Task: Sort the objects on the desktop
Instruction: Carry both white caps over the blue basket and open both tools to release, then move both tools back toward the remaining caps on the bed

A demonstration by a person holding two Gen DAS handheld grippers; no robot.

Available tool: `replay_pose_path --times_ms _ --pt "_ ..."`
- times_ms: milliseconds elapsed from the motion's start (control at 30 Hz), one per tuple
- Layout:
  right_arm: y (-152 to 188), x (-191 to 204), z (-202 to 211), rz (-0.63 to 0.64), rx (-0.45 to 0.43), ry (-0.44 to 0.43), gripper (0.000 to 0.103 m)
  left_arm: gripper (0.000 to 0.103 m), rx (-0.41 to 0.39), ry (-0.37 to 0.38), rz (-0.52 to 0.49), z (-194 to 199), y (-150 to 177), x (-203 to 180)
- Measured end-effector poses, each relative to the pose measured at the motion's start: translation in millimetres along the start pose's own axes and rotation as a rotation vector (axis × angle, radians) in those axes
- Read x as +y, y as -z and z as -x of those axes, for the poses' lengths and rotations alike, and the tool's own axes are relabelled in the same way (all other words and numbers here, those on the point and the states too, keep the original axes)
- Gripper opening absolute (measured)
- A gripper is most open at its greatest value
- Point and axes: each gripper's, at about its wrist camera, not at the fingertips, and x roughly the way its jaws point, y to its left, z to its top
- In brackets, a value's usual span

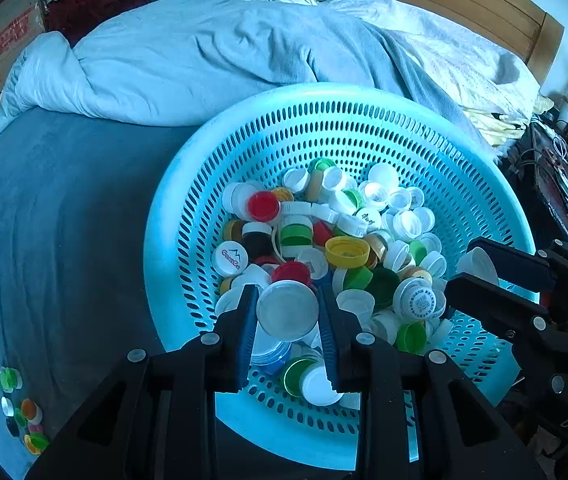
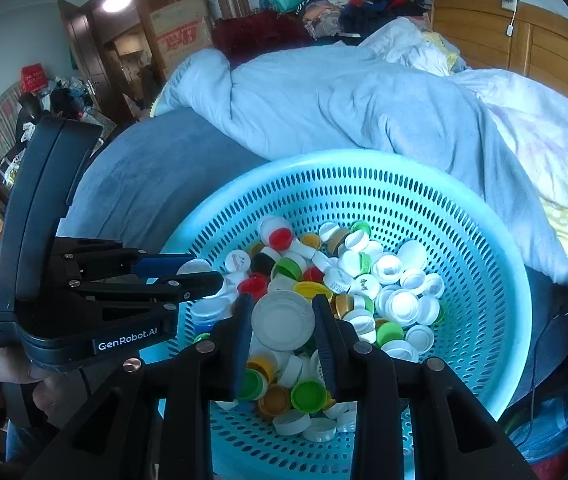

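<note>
Left gripper [image 1: 287, 312] fingers [image 1: 246, 332] clamp white lid [image 1: 287, 311] over cap-filled basket [image 1: 204, 216].

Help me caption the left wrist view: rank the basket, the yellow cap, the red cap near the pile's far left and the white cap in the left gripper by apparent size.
1. Basket.
2. White cap in the left gripper, enlarged by nearness.
3. Yellow cap.
4. Red cap, only slightly smaller than the yellow.

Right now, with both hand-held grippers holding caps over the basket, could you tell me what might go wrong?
1. Both hold wide lids only by their edges: the left hand-held gripper its silver lid, the right hand-held gripper its white lid; either might slip back into the pile.
2. The grippers sit close together above the blue basket and could collide.
</note>
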Motion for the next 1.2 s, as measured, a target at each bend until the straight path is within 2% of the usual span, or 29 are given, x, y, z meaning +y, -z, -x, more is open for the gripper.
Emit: replay_pose_path --times_ms 233,367,400,467,567,667,767,800,833,900,1000,1067,1133,1200 --pt "4 1 -6 -0.001 0.015 0.000 0.033 0.025 0.026 0.000 -0.003 -13 7 3" --pt "3 1 -5 0.000 0.004 0.009 0.034 0.026 0.015 0.003 -0.005 -13 8 4" --pt "2 0 -4 -0.004 -0.001 0.011 0.036 0.029 0.010 0.001 -0.007 -12 8 4" --pt "2 0 -2 -0.008 -0.008 0.014 0.052 0.037 -0.007 -0.001 -0.002 -8 9 5" --pt "1 2 4 -0.006 -0.026 0.017 0.053 0.038 -0.051 -0.003 0.012 5 11 12" --pt "1 5 21 -0.011 -0.085 0.000 0.053 0.038 -0.206 -0.018 0.046 47 25 32" --pt "2 18 37 0.012 -0.132 -0.019 0.056 0.040 -0.372 -0.075 0.131 99 54 80" --pt "2 24 40 0.023 -0.141 -0.026 0.057 0.048 -0.422 -0.112 0.174 116 72 107" --pt "3 30 43 0.032 -0.146 -0.036 0.058 0.055 -0.444 -0.151 0.215 126 89 132" --pt "6 47 45 0.059 -0.151 -0.066 0.059 0.056 -0.460 -0.211 0.294 137 121 180" --pt "12 76 46 0.105 -0.151 -0.114 0.062 0.056 -0.395 -0.317 0.463 136 183 265" --pt "17 99 45 0.142 -0.146 -0.147 0.063 0.056 -0.337 -0.370 0.536 126 216 305" --pt "21 119 40 0.184 -0.131 -0.169 0.064 0.056 -0.289 -0.372 0.576 113 239 332" --pt "28 141 30 0.235 -0.100 -0.184 0.066 0.056 -0.229 -0.346 0.568 91 250 349"
